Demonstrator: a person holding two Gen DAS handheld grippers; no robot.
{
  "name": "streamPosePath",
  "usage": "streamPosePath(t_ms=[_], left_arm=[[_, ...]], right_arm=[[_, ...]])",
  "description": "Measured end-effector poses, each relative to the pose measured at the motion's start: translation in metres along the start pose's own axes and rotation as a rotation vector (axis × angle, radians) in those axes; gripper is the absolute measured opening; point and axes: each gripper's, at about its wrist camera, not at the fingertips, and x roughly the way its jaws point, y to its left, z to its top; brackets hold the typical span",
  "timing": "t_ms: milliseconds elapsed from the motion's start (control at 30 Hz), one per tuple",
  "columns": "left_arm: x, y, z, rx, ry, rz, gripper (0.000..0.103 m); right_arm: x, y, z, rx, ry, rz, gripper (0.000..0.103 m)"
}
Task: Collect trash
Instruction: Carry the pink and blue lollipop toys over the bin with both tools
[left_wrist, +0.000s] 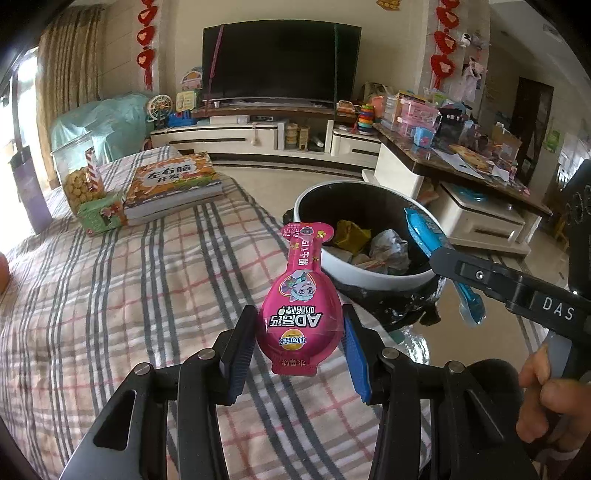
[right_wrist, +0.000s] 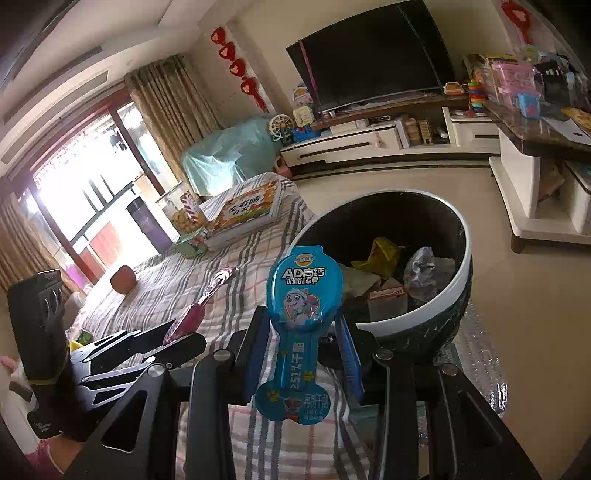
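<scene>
My left gripper (left_wrist: 300, 341) is shut on a pink snack wrapper (left_wrist: 299, 301) and holds it above the plaid tablecloth, just short of the trash bin (left_wrist: 376, 280). My right gripper (right_wrist: 303, 352) is shut on a blue snack wrapper (right_wrist: 301, 321) near the bin's rim (right_wrist: 467, 266). In the left wrist view the right gripper (left_wrist: 443, 264) holds the blue wrapper (left_wrist: 424, 230) over the bin's right edge. In the right wrist view the left gripper (right_wrist: 177, 338) with the pink wrapper (right_wrist: 190, 317) is at the left. The bin holds crumpled trash.
A plaid-covered table (left_wrist: 110, 295) carries a stack of books (left_wrist: 173, 188), a clear jar of snacks (left_wrist: 79, 177), a small green box (left_wrist: 101, 214) and a brown round object (right_wrist: 123, 278). A TV stand and a cluttered side table stand behind the bin.
</scene>
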Motion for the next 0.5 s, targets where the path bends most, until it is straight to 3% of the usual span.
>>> streamPosePath(t_ms=[500], left_arm=[[0.010,-0.011,0.016,0.025,-0.010,-0.024,0.044]], right_arm=[[0.001,-0.019,0.012,0.026,-0.012,-0.019,0.037]])
